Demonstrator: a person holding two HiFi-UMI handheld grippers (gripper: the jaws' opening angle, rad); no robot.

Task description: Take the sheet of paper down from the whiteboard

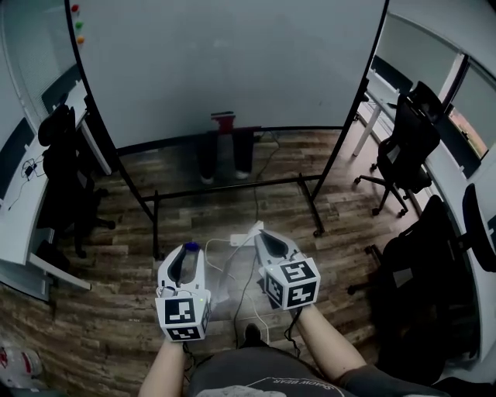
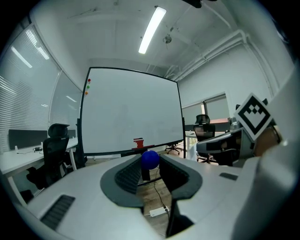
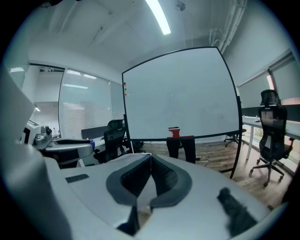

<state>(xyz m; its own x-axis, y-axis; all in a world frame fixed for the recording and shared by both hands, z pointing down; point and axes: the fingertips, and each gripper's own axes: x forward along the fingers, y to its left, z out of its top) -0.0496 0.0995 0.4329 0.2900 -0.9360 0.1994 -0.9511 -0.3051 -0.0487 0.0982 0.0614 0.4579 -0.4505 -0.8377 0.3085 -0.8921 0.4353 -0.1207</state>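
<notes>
Whiteboard [image 1: 232, 62]: bare; spare magnets [image 1: 75, 15] at its 11 o'clock.
Right gripper [image 3: 150, 159]: pinches sheet of paper [image 3: 146, 190].
Left gripper [image 2: 150, 165]: grips blue magnet [image 1: 191, 247].
Remaining: probably setting both down.

Whiteboard [image 1: 232, 62] stands dead ahead, with one office chair [image 1: 62, 155] off its left end and a second chair [image 1: 411, 132] off its right. Down on the floor [image 1: 232, 201] – just in front of the board's stand [image 1: 232, 188] – lies a power strip [image 1: 246, 233].
</notes>
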